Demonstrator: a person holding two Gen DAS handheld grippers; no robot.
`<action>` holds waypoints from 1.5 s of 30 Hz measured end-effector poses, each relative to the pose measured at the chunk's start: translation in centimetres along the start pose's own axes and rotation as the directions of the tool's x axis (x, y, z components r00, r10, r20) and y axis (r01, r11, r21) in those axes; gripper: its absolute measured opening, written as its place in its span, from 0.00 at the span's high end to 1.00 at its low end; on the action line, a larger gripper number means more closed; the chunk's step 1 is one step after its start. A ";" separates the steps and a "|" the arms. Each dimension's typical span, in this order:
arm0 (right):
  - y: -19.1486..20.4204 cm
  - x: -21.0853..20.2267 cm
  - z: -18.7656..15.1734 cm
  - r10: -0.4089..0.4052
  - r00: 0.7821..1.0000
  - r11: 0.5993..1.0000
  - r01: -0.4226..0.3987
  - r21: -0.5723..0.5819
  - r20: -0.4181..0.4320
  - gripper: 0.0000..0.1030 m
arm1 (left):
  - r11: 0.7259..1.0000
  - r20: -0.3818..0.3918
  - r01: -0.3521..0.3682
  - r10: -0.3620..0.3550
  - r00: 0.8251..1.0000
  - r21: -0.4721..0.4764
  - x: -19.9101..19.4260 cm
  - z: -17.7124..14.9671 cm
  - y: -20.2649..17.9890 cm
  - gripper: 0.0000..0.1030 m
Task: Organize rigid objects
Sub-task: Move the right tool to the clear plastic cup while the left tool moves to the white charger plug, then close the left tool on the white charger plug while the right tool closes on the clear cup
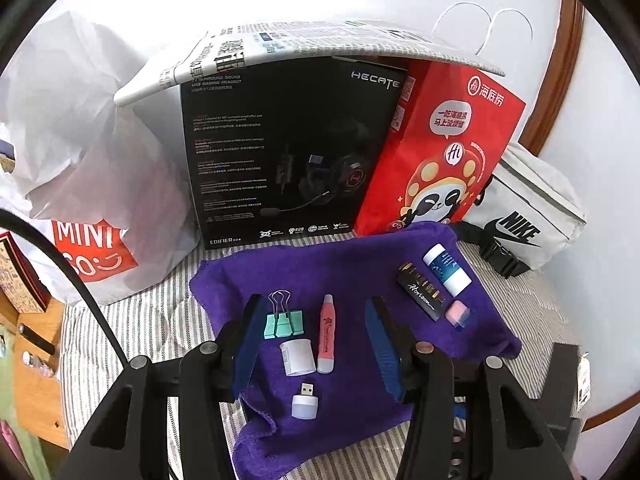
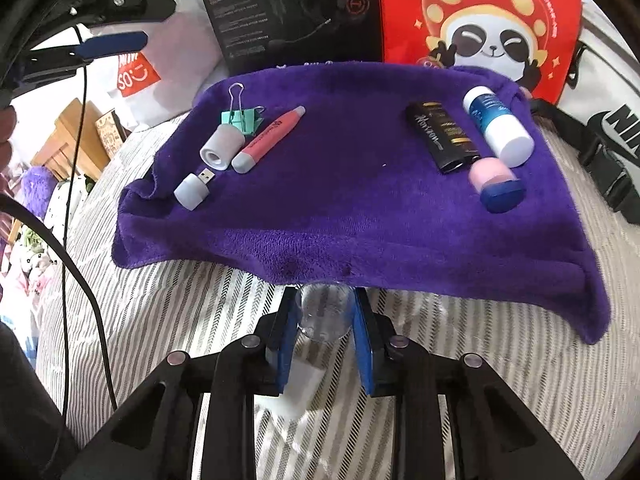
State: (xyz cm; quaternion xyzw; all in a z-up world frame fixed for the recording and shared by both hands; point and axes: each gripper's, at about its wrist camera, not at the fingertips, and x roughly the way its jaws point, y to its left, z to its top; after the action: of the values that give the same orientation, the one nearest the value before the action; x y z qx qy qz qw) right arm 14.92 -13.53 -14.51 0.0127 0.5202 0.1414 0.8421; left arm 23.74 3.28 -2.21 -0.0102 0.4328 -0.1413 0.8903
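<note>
Rigid objects lie in two clusters on a purple towel [image 2: 340, 200] spread over a striped bed [image 2: 180, 320]. Toward the towel's left edge sit a green binder clip [image 2: 240, 120], a pink marker [image 2: 268, 140], a white cylinder [image 2: 222, 148] and a USB plug [image 2: 194, 190], close together, the cylinder touching the marker. Toward the right edge lie a black tube [image 2: 442, 136], a white-and-blue bottle [image 2: 498, 126] and a pink-and-blue cap [image 2: 496, 188], packed side by side. Between the clusters the towel's middle is bare, wide room.

The right gripper [image 2: 325, 312] sits at the towel's near edge, its blue jaws drawn in against a clear plastic container [image 2: 324, 316], which lies on the striped bedding just off the towel's hem. The left gripper [image 1: 312, 320] hangs above the left cluster, jaws parted, straddling the clip, cylinder and marker without touching them.

Behind the towel a black headset box [image 1: 288, 152], a red paper bag [image 1: 440, 152] and a white Nike bag [image 1: 528, 216] close off the far edge.
</note>
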 end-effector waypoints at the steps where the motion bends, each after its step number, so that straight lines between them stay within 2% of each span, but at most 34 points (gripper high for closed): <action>1: -0.2 -0.4 -0.1 -0.004 1.000 1.000 0.004 0.002 0.006 0.74 | 1.000 0.001 -0.001 0.001 1.000 0.005 0.0 0.0 -0.1 0.52; 7: -3.1 -3.3 -1.8 -0.065 0.996 0.998 0.063 0.032 0.056 0.74 | 0.998 0.003 -0.007 0.007 1.000 0.056 -0.1 0.0 -2.1 0.52; 11: -5.6 -3.9 -4.0 -0.125 0.989 0.991 0.120 0.056 0.080 0.74 | 0.994 -0.003 -0.039 0.040 0.999 0.104 0.0 -0.3 -4.2 0.52; 16: -7.4 -4.7 -6.4 -0.138 0.981 0.990 0.132 0.051 0.136 0.74 | 0.984 0.025 -0.052 0.048 0.999 0.170 -1.3 -0.7 -6.8 0.52; 17: -7.7 -5.0 -6.7 -0.135 0.980 0.991 0.129 0.047 0.147 0.74 | 0.982 0.032 -0.056 0.051 0.998 0.182 -1.6 -1.0 -7.3 0.49; 22: -8.7 -5.4 -7.8 -0.103 0.982 0.994 0.097 0.044 0.159 0.74 | 0.981 0.014 -0.041 0.039 0.999 0.192 -2.6 -3.7 -8.7 0.46; 25: -9.1 -5.3 -8.3 -0.129 0.978 0.991 0.123 0.042 0.162 0.74 | 0.988 -0.029 -0.027 0.032 0.999 0.153 -2.3 -6.3 -8.6 0.46; 29: -9.6 -5.3 -8.7 -0.106 0.979 0.993 0.096 0.065 0.172 0.74 | 0.994 -0.112 -0.017 0.029 0.993 0.103 -0.7 -10.4 -8.8 0.46; 33: -9.7 -5.3 -8.7 -0.112 0.979 0.992 0.100 0.075 0.172 0.74 | 0.998 -0.136 0.043 -0.038 0.990 0.035 0.5 -12.6 -9.3 0.47; 36: -9.3 -5.2 -8.6 -0.128 0.977 0.991 0.119 0.064 0.168 0.74 | 0.997 -0.177 0.049 -0.038 0.984 0.059 1.7 -13.5 -10.6 0.47; 40: -9.7 -5.4 -8.7 -0.113 0.979 0.992 0.103 0.069 0.170 0.74 | 0.993 -0.230 0.028 -0.002 0.973 0.111 3.5 -14.0 -11.8 0.47; 45: -10.2 -5.9 -9.5 -0.128 0.978 0.991 0.120 0.052 0.167 0.74 | 0.990 -0.279 0.047 -0.009 0.960 0.131 5.1 -14.4 -12.9 0.46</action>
State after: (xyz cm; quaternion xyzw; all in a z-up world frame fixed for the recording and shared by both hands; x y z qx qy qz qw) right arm 6.43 -26.01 -15.44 0.0098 0.4493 0.0761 0.8901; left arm 12.47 -8.91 -13.31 0.0643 0.5425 -0.1832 0.8173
